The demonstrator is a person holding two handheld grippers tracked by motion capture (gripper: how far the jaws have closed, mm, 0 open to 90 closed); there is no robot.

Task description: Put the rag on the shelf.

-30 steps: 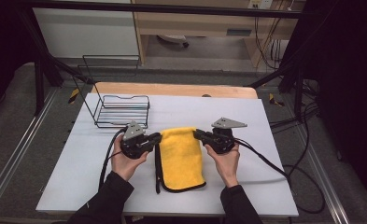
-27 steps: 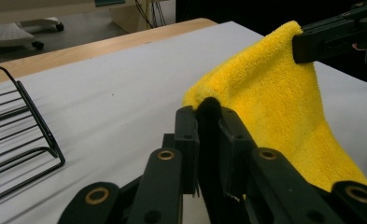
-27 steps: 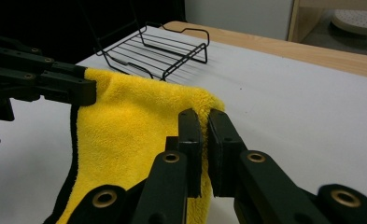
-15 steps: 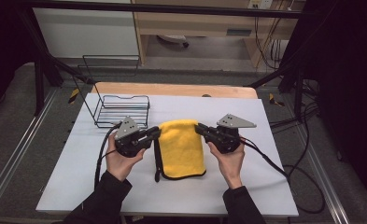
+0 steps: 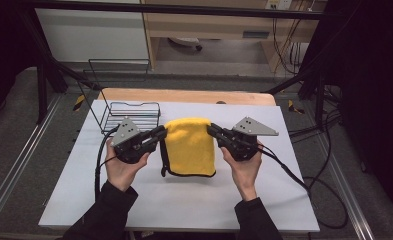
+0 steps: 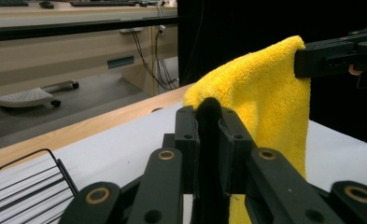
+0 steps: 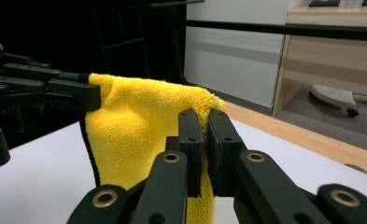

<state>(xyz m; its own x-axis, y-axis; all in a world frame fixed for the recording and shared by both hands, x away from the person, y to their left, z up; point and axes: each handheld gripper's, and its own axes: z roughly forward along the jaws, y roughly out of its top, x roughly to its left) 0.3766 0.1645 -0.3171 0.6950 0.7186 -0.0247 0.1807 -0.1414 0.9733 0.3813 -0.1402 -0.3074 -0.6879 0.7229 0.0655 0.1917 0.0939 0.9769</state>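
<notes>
You have lifted the towel since the earlier pictures: its top edge is up off the worktop now, and both your hands are higher.

In the high view, your left hand-held gripper pinches the top left corner of the towel, and your right hand-held gripper pinches the top right corner. The towel hangs between them. Its top edge runs straight from one gripper to the other, and its bottom edge looks like it touches the worktop. Both hands are just as near to it. The wire basket sits just behind your left gripper, so there is not much room that way. The white worktop in front of you has lots of open room.

In the left gripper view, your left hand-held gripper is closed tight on a dark edge of the towel. The towel goes up and off to the right.

In the right gripper view, your right hand-held gripper is clamped on the yellow towel, which stretches off to the left. The worktop edge is off to the right.
</notes>
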